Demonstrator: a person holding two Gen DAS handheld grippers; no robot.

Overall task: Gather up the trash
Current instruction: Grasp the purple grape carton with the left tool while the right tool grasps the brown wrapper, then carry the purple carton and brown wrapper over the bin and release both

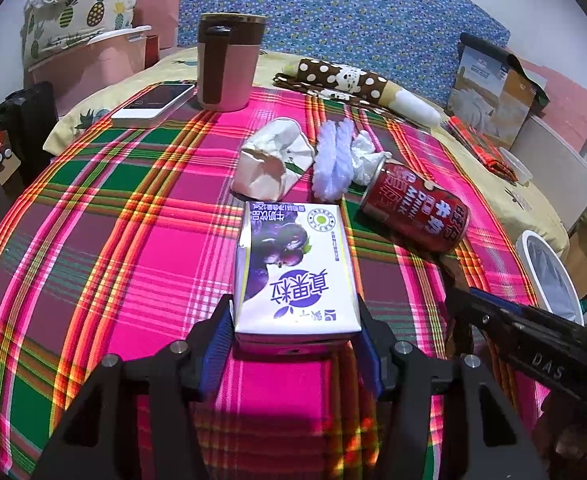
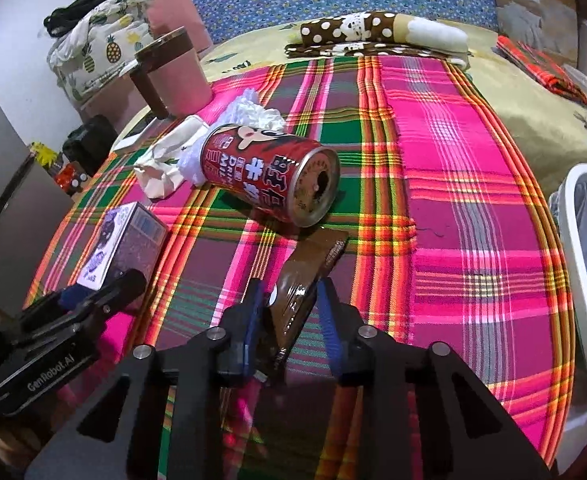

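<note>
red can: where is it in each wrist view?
Left wrist: red can lies on its side right of centre, beyond the milk carton.
Right wrist: red can left of centre, open end toward the camera.
Shared landmark: pink mug.

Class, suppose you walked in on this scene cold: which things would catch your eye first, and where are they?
First the loud pink-and-green plaid cloth covering the table. Next, the purple-and-white drink carton lying between the left gripper fingers, and the red can on its side mid-table, open end facing the right gripper, whose fingers flank a brown wrapper. Behind them stands a pink tumbler.
</note>
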